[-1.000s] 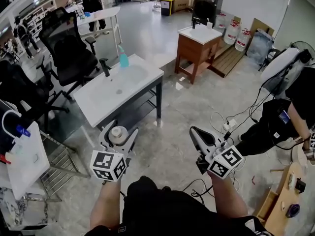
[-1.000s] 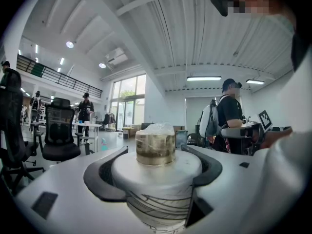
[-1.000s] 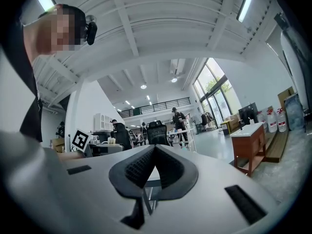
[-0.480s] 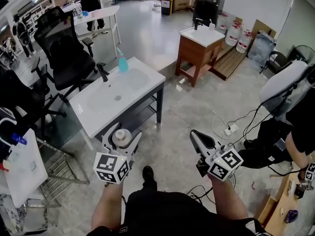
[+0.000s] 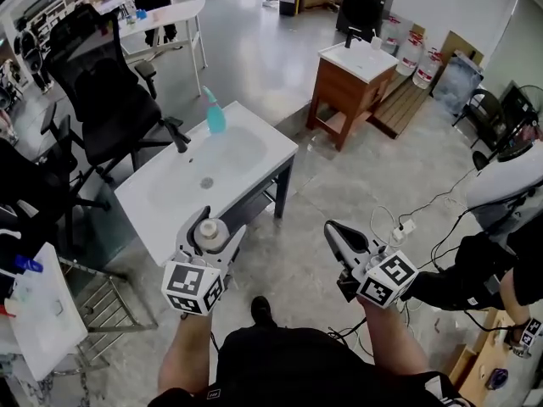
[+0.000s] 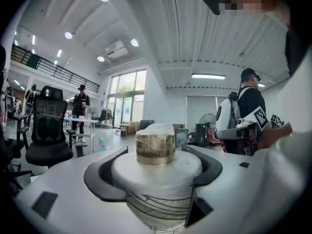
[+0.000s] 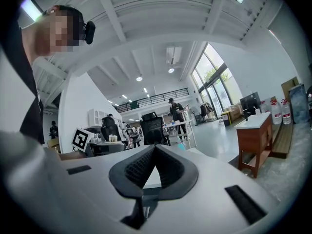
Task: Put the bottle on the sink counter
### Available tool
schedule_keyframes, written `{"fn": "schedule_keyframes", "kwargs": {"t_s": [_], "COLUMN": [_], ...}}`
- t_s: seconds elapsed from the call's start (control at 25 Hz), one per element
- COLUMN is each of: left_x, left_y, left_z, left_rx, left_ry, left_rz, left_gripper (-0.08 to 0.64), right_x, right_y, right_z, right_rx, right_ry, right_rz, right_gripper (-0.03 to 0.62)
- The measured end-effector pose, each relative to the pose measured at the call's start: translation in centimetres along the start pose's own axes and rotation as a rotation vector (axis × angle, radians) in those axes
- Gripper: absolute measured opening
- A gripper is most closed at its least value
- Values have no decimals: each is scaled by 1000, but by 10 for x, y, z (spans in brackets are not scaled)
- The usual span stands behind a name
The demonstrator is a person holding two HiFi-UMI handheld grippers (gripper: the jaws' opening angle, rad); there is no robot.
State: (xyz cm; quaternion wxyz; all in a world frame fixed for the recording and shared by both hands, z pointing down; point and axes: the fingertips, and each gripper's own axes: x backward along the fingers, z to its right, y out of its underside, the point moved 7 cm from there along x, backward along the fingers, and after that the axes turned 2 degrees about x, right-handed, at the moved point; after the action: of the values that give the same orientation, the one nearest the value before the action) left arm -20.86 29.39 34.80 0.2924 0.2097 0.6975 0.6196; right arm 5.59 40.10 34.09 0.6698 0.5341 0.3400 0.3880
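My left gripper [image 5: 209, 234] is shut on a white bottle [image 5: 207, 235] with a pale wrapped cap, held upright near the front edge of the white sink counter [image 5: 254, 170]. In the left gripper view the bottle [image 6: 156, 165] fills the space between the dark jaw pads [image 6: 102, 179], its cap pointing up. My right gripper [image 5: 338, 234] hangs over the grey floor to the right of the counter, shut with nothing in it; its pads [image 7: 139, 172] meet at the tips in the right gripper view.
A black faucet [image 5: 179, 135] and a teal spray bottle [image 5: 215, 114] stand at the counter's back edge. A black office chair [image 5: 102, 100] is to the left, a wooden vanity [image 5: 355, 83] farther back. Cables [image 5: 424, 219] lie on the floor at right, beside a crouching person [image 5: 501, 244].
The whole scene has shifted: the sink counter now lies closer under my left gripper and the bottle. Both grippers keep the same pose and grip.
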Motion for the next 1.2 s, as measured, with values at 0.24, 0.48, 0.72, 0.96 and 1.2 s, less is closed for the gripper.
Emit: {"fn": "schedule_keyframes", "kwargs": {"t_s": [0.24, 0.48, 0.72, 0.96, 1.2], "left_x": [-25, -41, -59, -93, -154], "left_y": [-6, -12, -10, -5, -9], "left_z": [-53, -90, -105, -116, -129], "left_rx": [-2, -14, -9, 1, 9], "left_ry": [0, 5, -5, -28, -76], "left_rz": [10, 12, 5, -29, -41], "left_gripper": [336, 336, 336, 336, 336], "right_x": [-63, -106, -122, -152, -200], "right_y": [-4, -7, -6, 0, -3], "right_z": [14, 21, 41, 81, 147], "right_rx": [2, 5, -6, -40, -50], "right_ry": [-4, -2, 4, -24, -96], "right_rz": [-8, -6, -15, -18, -25], "right_gripper": [14, 14, 14, 14, 14]}}
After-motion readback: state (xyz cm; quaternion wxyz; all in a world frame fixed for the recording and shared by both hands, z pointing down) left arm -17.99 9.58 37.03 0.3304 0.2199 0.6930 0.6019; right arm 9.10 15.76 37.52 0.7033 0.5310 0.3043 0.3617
